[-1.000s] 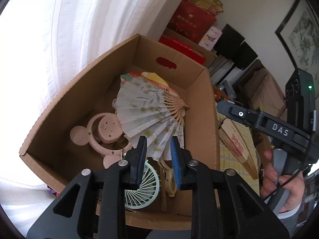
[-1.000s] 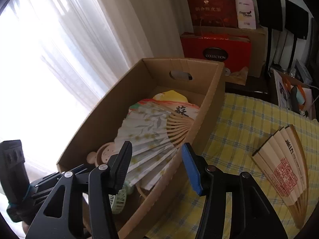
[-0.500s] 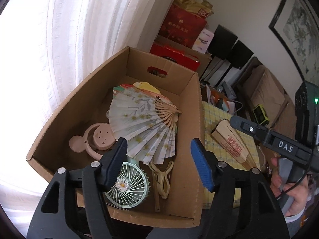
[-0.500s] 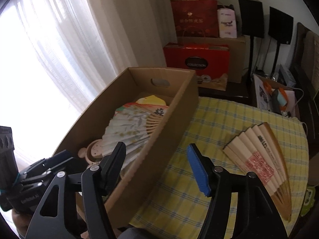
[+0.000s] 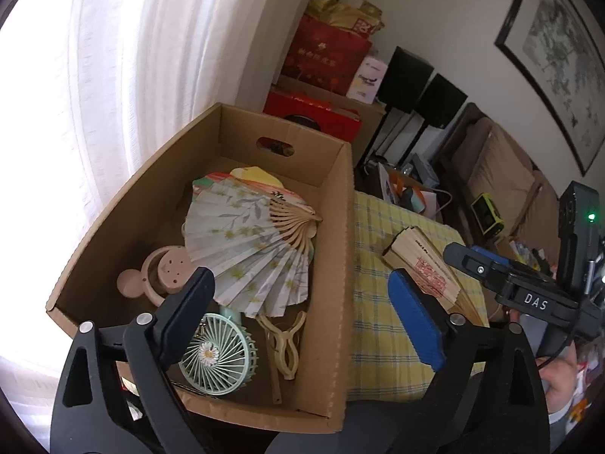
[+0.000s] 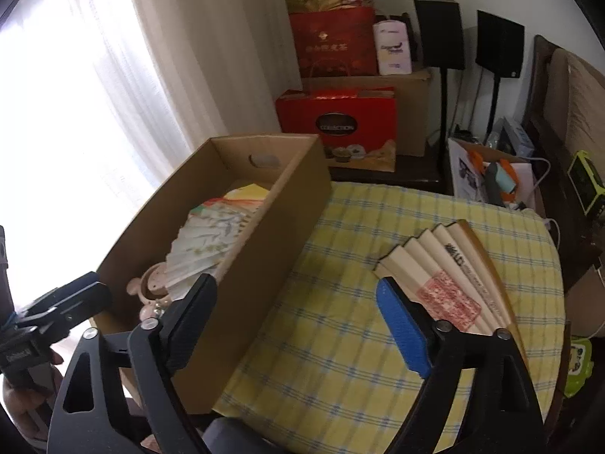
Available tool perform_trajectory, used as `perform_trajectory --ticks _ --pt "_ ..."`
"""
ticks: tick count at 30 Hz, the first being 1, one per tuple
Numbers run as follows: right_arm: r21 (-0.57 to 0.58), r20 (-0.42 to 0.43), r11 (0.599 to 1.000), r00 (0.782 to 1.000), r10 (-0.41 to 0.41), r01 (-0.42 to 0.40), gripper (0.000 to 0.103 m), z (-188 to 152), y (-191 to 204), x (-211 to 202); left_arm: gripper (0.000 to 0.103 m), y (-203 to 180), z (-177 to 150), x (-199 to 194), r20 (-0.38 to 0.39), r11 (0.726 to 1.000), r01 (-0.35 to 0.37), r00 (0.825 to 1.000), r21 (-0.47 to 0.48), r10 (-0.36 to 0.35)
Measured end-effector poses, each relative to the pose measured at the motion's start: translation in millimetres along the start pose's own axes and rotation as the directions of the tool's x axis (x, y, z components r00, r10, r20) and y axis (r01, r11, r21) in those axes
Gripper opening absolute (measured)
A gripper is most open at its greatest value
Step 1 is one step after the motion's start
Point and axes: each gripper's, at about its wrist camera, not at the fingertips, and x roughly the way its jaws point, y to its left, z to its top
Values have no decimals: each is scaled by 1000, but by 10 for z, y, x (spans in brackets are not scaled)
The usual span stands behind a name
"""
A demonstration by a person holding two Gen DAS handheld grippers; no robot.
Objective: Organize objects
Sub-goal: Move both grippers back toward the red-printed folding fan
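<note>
A cardboard box [image 5: 332, 249] [image 6: 261, 265] sits on the left of a table with a yellow checked cloth [image 6: 351, 321]. Inside lie an open floral paper fan [image 5: 249, 242] [image 6: 204, 242], a pink bear-eared fan [image 5: 162, 276], a mint hand fan [image 5: 219, 355] and a cream clip [image 5: 283, 344]. A tan folding fan with a red stamp [image 6: 450, 276] [image 5: 427, 265] lies half open on the cloth. My left gripper [image 5: 302, 310] is open and empty above the box's near right wall. My right gripper [image 6: 295, 317] is open and empty above the cloth beside the box.
Red gift boxes [image 6: 336, 121] and bags stand behind the table by the white curtain [image 6: 94, 87]. Black speakers [image 6: 438, 34] and a small box of clutter [image 6: 487, 178] stand at the back right. A green device [image 6: 584, 181] sits at the right edge.
My left gripper opened wide and pulled back up from the box. My right gripper rose and swung right, so more of the cloth and tan fan shows.
</note>
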Motion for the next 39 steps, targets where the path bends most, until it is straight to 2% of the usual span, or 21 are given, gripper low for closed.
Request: perform_trajectory --ticks 3,20,28,39 --pt "-10 16 1000 1000 -26 26 103 -25 -64 -71 102 -102 -4 5 -2 1000 -4 1000 29 4" --pt "-19 65 992 991 -120 121 103 -232 -364 -398 103 -569 -70 99 -15 993 -27 999 117 29" --pt "2 84 988 985 -152 153 103 -287 -539 -548 103 -824 -119 173 -29 987 -19 999 162 24" --pt "56 66 980 979 -194 190 103 -431 -952 -644 103 -1215 -250 386 -72 976 10 997 216 6"
